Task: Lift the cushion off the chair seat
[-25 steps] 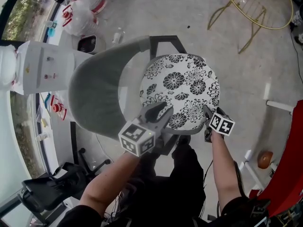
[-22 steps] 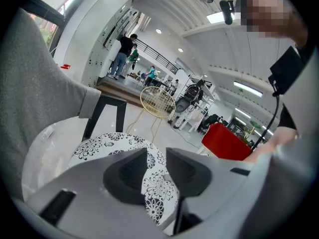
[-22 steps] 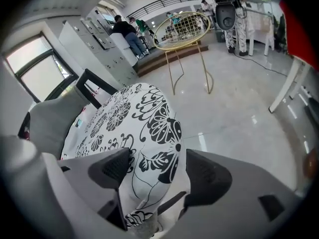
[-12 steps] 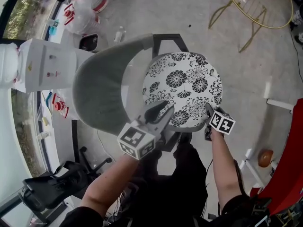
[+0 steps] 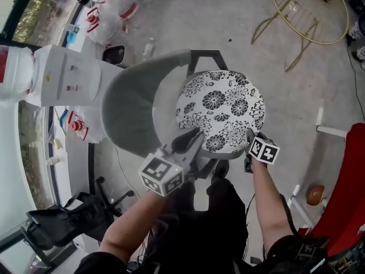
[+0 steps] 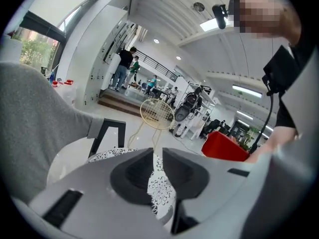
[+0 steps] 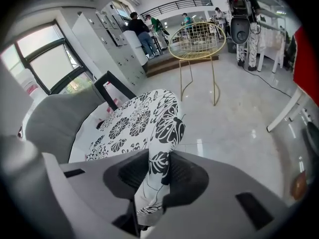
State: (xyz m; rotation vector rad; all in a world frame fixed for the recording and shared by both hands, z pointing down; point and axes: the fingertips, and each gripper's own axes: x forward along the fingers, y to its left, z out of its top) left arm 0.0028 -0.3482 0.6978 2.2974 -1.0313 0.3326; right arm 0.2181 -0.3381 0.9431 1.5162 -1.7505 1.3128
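Between the right gripper's (image 7: pixel 158 169) jaws stands a folded edge of the cushion (image 7: pixel 142 121). The jaws have just been closing and now pinch its black-and-white floral fabric. The left gripper (image 6: pixel 157 157) is likewise clenched on the cushion's rim, with a strip of the same print squeezed in the narrow slit between its pads.

Seen from the head view, the 2 grippers grasp the near edge of the round cushion, 1 at each side. Each carries a marker cube (image 5: pixel 161 174) whose faces show blocky black-and-white code squares.

The cushion's near edge is raised in the jaws, while the rest spreads over the white seat (image 7: pixel 82 146) of the chair, whose curved grey backrest (image 5: pixel 130 110) wraps around 1 side.

Beyond the chair stands a white water dispenser (image 5: pixel 63 76); the small red marks on its front are too small to read. Plastic bags (image 5: pixel 111 13) with red print lie behind it, the print equally unreadable. A gold wire chair (image 5: pixel 311 7) stands on the pale polished floor (image 5: pixel 285 96), well apart from the cushion. A red panel (image 5: pixel 348 193) shows at the right edge. Several people (image 7: pixel 141 31) stand far off.
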